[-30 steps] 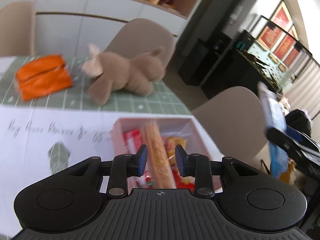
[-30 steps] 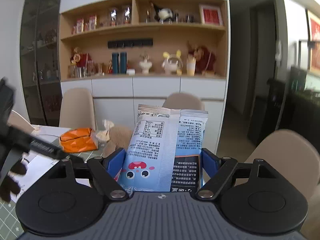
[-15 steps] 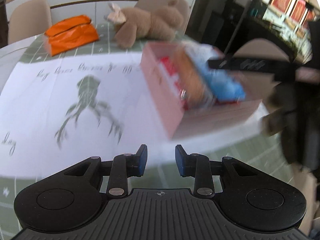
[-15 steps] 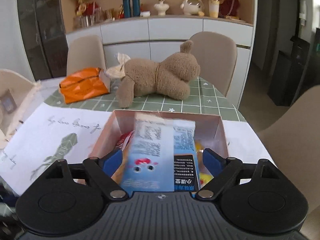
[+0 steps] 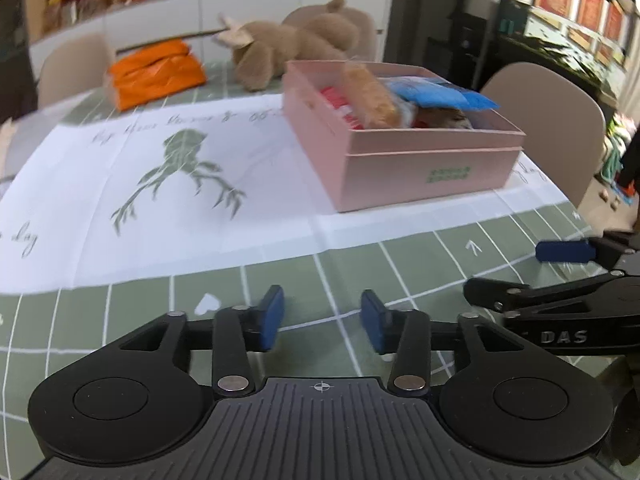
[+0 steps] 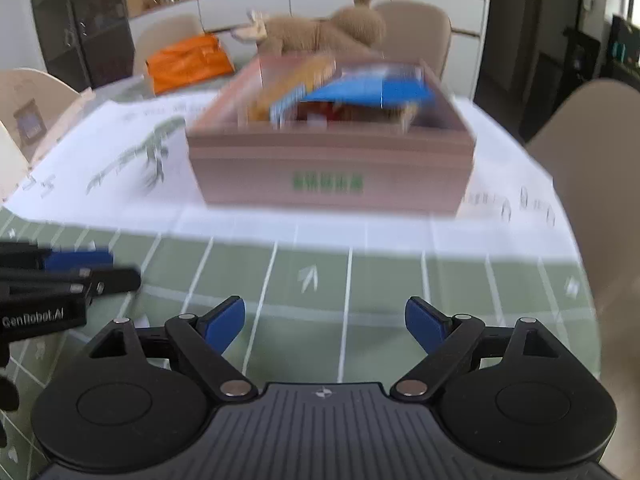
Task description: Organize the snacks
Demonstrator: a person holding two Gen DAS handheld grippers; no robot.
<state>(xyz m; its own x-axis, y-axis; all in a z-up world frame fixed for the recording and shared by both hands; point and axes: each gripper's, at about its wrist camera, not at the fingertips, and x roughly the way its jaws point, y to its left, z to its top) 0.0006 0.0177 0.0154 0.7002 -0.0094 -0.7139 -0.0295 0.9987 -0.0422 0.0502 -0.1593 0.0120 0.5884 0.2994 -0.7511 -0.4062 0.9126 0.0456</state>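
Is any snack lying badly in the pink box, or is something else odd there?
The blue snack bag lies tilted on top of the other snacks in the pink box, one corner poking over the rim. Nothing looks spilled or damaged.

Bright daylight; right wrist view motion-blurred (left sharper); fisheye-bent edges.

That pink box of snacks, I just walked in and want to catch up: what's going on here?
A person is sorting snacks with two handheld tools. The pink box already holds several packets, with the blue packet lying on top. Both the left tool and the right tool are open, hold nothing, and sit over the green tablecloth in front of the box. The left tool's jaws have just been opening.
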